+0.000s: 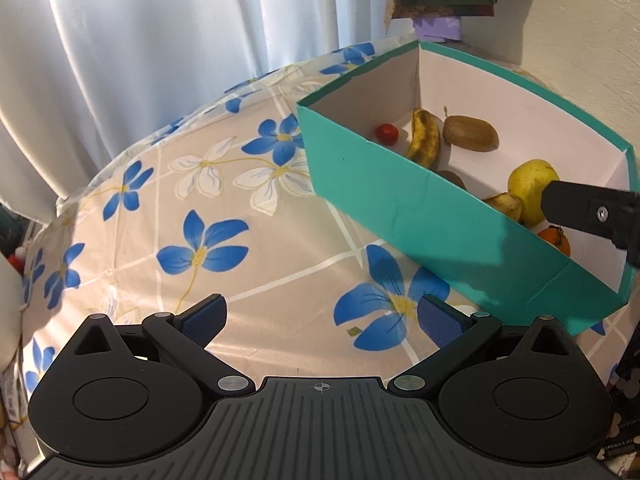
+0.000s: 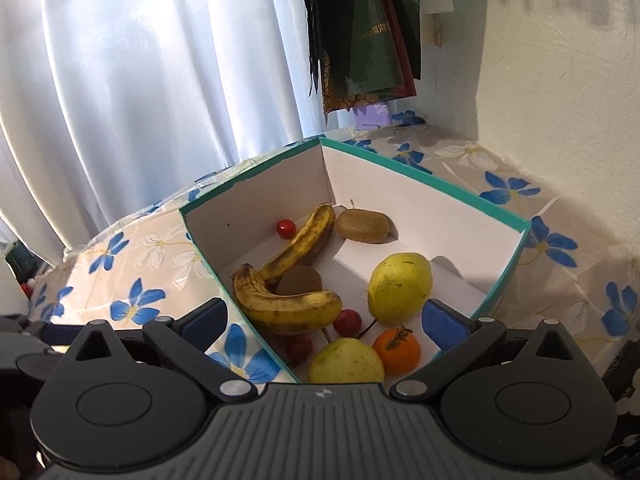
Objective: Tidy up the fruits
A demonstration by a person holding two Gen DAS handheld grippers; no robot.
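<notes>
Right gripper: your right gripper hangs over the near end of the box with its blue pads spread wide and nothing between them.
Under the right gripper: a yellow apple-like fruit, a small orange and two cherry tomatoes lie just below and between the pads.
Left gripper: your left gripper is also spread wide and holds nothing; it sits over bare flowered cloth, outside the box and near its long teal wall.
Box: the teal box stands on the table, open at the top, white inside.
Fruit in the box: two spotted bananas lie crossed by the left wall with a brown kiwi tucked between them; a second kiwi and a lone cherry tomato sit toward the far corner; a larger yellow fruit rests near the middle.
Fruit outside the box: none that either view shows.
Step in hand: by my reading, every fruit is already boxed, so you are either at the last release or starting to sort inside.
Next move: if you sort, pick one fruit only; the near cluster is crowded, so come straight down around the orange or the yellow fruit and close gently.
Caution: the tomatoes are soft and will likely roll if nudged.
</notes>
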